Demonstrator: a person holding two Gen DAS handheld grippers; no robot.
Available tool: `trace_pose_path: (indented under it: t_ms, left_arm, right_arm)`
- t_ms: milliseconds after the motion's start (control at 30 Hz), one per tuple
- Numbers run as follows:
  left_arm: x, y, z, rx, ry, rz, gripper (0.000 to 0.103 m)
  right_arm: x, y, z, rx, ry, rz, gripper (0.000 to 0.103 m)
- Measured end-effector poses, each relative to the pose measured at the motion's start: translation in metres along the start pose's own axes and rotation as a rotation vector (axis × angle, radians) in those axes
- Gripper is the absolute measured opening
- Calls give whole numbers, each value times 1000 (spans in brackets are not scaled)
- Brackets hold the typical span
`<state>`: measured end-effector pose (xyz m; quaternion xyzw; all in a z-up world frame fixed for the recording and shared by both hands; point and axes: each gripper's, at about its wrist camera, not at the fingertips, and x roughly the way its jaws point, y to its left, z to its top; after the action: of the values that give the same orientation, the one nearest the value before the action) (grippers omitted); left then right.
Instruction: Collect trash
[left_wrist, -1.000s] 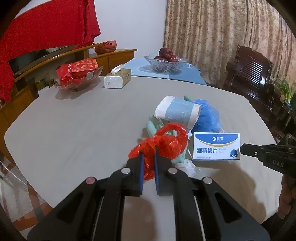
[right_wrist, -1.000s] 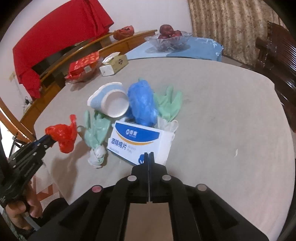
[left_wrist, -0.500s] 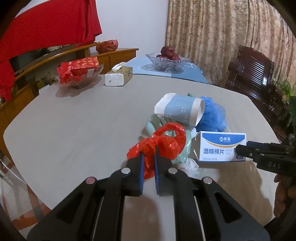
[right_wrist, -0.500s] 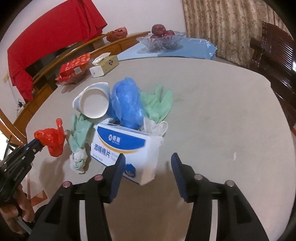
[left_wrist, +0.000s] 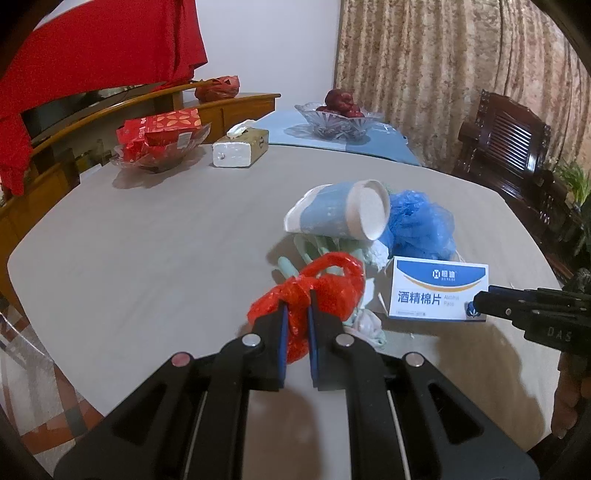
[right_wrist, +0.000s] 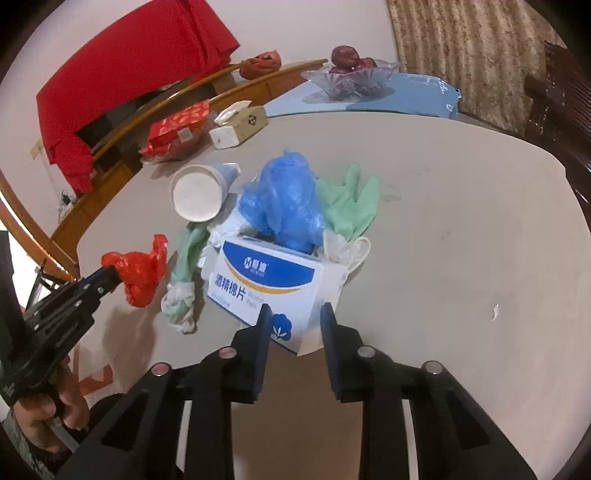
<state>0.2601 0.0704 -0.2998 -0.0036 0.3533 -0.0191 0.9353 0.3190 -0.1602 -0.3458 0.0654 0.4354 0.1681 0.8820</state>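
My left gripper (left_wrist: 296, 302) is shut on a red plastic bag (left_wrist: 317, 291) and holds it above the table; the bag also shows in the right wrist view (right_wrist: 142, 271). My right gripper (right_wrist: 295, 314) is open, its fingers on either side of the near corner of a white and blue box (right_wrist: 266, 280) of alcohol pads, which also shows in the left wrist view (left_wrist: 437, 290). Behind the box lie a paper cup (right_wrist: 201, 192) on its side, a blue plastic bag (right_wrist: 284, 199), green gloves (right_wrist: 349, 201) and a crumpled glove (right_wrist: 183, 291).
The trash pile sits on a grey round table (right_wrist: 461, 206). At the back stand a tissue box (left_wrist: 240, 151), a glass bowl of red packets (left_wrist: 162, 142) and a glass fruit bowl (left_wrist: 338, 118) on a blue mat. A dark wooden chair (left_wrist: 506, 144) is at the right.
My right gripper opened from shut and moved forward to the box, then narrowed around its corner. My left gripper kept hold of the red bag and shifted slightly.
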Motion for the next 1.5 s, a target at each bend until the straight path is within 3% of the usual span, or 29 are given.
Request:
trace_pose_path:
  t_ms: [267,433,600,867,1500]
  left_arm:
    - [-1,1,-3,7,10,-4,8]
    - [1,1,-4,10,13,-8,7]
    - [6,3,-5,6,30,-11,7]
    - [16,7,-6,11,36,-21,7]
    - [23,8,-7,22,48,-29,7]
  right_arm:
    - [4,0,-4,-7,10,-25,30]
    - [7,-4,-3,0,10,-32,41]
    - [13,-3,-2,-8,16,-24,42]
    - [22,-1,-1,-14,22,-4,53]
    - [18,12,-7,-55,21,46,40]
